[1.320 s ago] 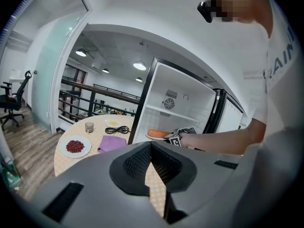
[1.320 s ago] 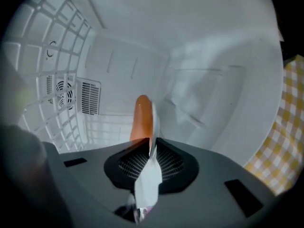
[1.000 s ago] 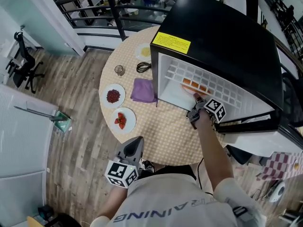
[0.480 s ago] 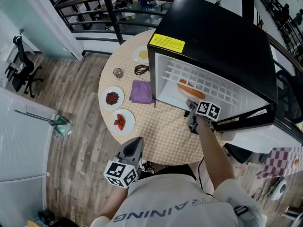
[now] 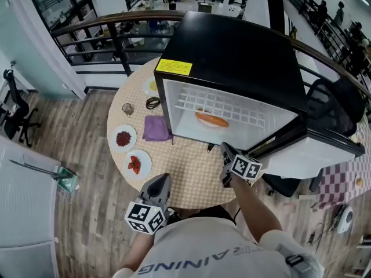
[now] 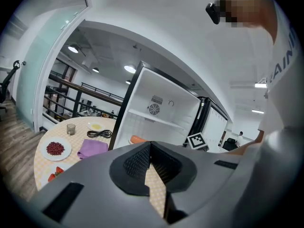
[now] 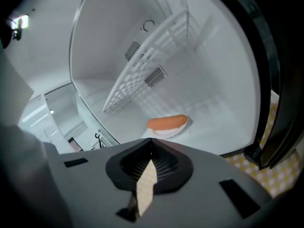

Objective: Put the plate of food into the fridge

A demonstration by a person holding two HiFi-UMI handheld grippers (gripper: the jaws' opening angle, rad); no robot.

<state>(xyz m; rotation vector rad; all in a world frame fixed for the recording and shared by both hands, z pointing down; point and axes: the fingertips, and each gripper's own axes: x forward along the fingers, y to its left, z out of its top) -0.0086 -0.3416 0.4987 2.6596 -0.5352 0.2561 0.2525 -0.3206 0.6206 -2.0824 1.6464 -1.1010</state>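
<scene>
Head view, near edge of the round worktop (image 5: 194, 169): left gripper (image 5: 163, 178) hangs low by the person's body, over the near edge. Its own view shows the jaws closed tip to tip, nothing between them.

Right gripper (image 5: 223, 151) sits over the near right part of the worktop, just outside the mouth of the fridge (image 5: 232, 45) and aimed into it. Its jaws have just been closing. They now meet with nothing between them, only checked worktop showing through the slit lower down.

Left side of the worktop, near to far: plate of strawberries (image 5: 137, 164), plate of red beans (image 5: 123, 138), purple cloth (image 5: 155, 128) just beside the fridge wall, a glass (image 5: 127, 109), a coiled cable (image 5: 153, 102) and a small dish (image 5: 152, 87) at the far edge. None is touched by either gripper.

Fridge stands on the far right part of the worktop with its door (image 5: 313, 152) swung wide open to the right. The plate of food (image 5: 211, 120), an orange sausage-like piece on a white plate, rests on the fridge floor under the wire shelf. It is well apart from both grippers.

Judgement: the placing itself looks done, with the plate inside and let go. What seems left is drawing the right gripper clear and shutting the door, if the task counts that.
</scene>
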